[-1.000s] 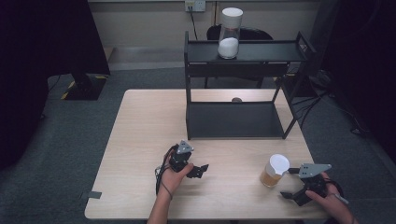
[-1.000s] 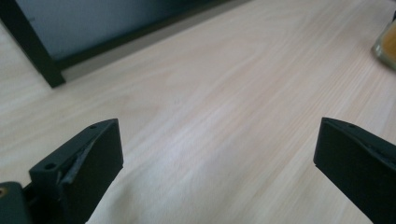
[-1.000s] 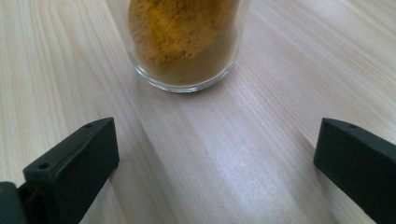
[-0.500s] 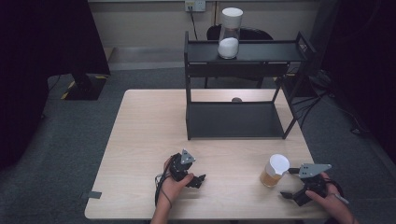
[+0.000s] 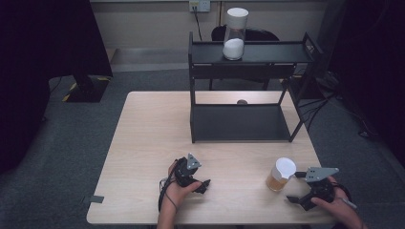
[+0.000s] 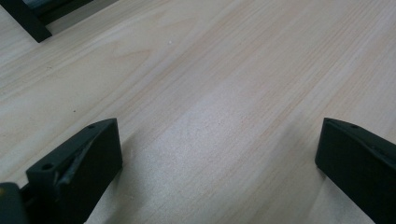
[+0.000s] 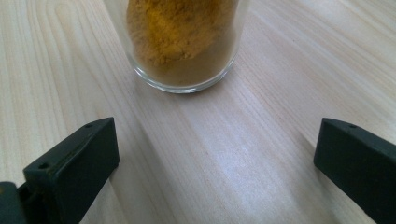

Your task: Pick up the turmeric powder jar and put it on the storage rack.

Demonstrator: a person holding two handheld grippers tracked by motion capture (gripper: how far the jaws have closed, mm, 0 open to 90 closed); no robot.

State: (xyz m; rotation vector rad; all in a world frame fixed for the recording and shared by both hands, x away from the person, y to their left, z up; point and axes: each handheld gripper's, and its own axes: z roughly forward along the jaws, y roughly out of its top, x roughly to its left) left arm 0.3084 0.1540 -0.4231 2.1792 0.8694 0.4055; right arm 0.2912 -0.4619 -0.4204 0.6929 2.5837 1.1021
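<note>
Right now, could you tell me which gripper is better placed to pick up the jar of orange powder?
The right gripper: the jar stands just ahead of its open jaws. The left gripper is farther off, facing bare table.

grey carpet floor (image 5: 71, 143), beige wall (image 5: 143, 19), wall socket (image 5: 199, 5)

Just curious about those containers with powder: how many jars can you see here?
2. A jar of white powder stands on the top shelf of the black rack. A jar of yellow-brown powder stands on the table, near the right gripper.
</note>
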